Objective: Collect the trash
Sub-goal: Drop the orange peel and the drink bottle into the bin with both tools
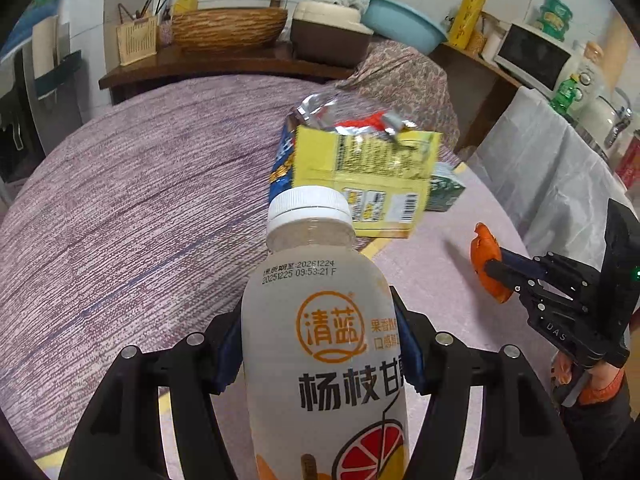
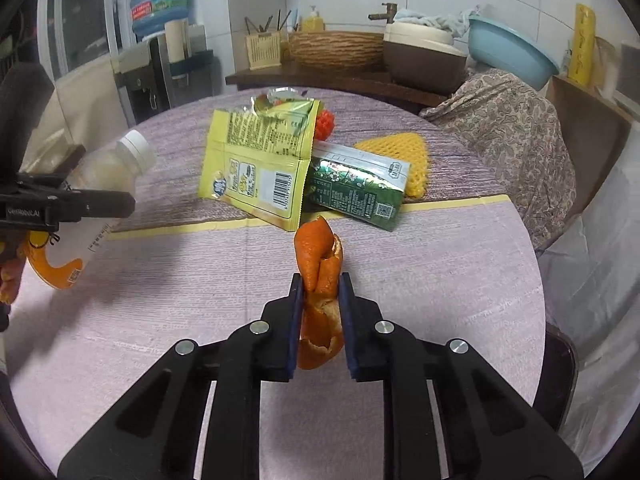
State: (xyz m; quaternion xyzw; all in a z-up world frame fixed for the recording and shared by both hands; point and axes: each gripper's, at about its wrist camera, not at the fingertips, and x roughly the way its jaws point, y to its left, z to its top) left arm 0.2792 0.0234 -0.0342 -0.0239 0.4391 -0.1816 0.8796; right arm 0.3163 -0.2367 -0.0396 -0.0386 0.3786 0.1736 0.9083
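The left gripper [image 1: 320,344] has its fingers [image 1: 226,354] clamped on the sides of a pale drink bottle [image 1: 324,344] with a white cap [image 1: 308,210]; in the left wrist view the bottle fills the lower centre and its cap points toward twelve o'clock, held off the round worktop [image 1: 132,216], which is covered in a purple woven cloth. In the right wrist view the same bottle shows at nine o'clock, lying nearly level in the left gripper, cap toward the middle of the worktop. The right gripper [image 2: 320,300] has its fingers [image 2: 294,320] pinched on a curled piece of orange peel [image 2: 320,276], which sticks out past the fingertips toward twelve o'clock; from the left wrist view that gripper and peel sit at about three o'clock, above the worktop. Beyond the peel, near the centre of the worktop, lies a torn yellow snack bag [image 2: 256,168], and just at its four o'clock side a green drink carton [image 2: 356,192] lies on its side, touching the bag. A yellow foam net [image 2: 404,160] lies behind the carton at two o'clock, and a small red object [image 2: 324,124] shows behind the bag's upper edge. A yellow strip of tape [image 2: 448,202] crosses the cloth just before the carton. At the far edge, a woven basket [image 2: 336,48] and a blue basin [image 2: 512,56] stand on a dark wooden counter.
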